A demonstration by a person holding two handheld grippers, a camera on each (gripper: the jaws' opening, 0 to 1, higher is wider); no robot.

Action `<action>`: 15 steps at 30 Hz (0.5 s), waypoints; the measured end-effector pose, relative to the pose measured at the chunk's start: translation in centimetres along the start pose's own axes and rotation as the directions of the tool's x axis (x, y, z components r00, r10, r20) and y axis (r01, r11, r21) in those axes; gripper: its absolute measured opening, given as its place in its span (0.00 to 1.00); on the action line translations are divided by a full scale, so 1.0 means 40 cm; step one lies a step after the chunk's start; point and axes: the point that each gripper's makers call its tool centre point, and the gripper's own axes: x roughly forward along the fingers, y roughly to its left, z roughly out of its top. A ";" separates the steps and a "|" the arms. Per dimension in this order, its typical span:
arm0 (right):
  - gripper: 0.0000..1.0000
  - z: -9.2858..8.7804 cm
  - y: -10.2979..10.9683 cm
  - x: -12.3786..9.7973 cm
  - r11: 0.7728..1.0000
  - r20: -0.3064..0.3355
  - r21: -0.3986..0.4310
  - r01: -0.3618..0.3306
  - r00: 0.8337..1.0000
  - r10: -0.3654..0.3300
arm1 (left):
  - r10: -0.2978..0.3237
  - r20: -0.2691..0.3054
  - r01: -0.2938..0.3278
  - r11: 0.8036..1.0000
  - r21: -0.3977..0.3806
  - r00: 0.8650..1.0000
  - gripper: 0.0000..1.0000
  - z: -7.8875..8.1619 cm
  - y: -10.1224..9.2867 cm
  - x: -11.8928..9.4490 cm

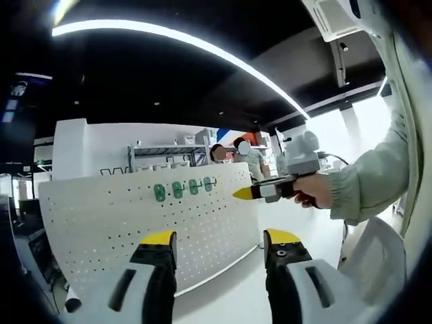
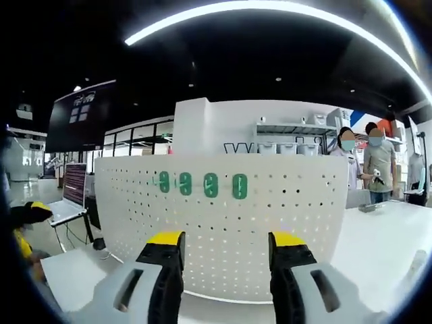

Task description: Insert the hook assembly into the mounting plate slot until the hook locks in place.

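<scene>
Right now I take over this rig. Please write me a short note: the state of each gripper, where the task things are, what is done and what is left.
Left gripper: open, holding nothing, facing the white pegboard.
Right gripper: open, holding nothing, squarely in front of the same pegboard. In the left gripper view it comes in from the right, held by a hand.
Things: four green hooks sit in a row near the pegboard's top edge.
Done: the four hooks look mounted; whether they are locked cannot be told.
Left: no loose hook assembly is visible. Find it, or check each hook's lock.
</scene>
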 end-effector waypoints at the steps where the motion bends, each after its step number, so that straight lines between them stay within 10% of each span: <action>1: 0.49 -0.003 0.000 -0.009 1.000 -0.002 0.004 -0.002 1.000 0.002 | 0.001 -0.002 -0.001 1.000 0.002 1.000 0.54 -0.001 0.000 -0.002; 15: 0.53 -0.021 0.009 -0.162 0.999 -0.018 0.023 -0.032 0.999 0.032 | 0.014 -0.010 -0.014 1.000 0.005 1.000 0.54 0.007 0.002 -0.015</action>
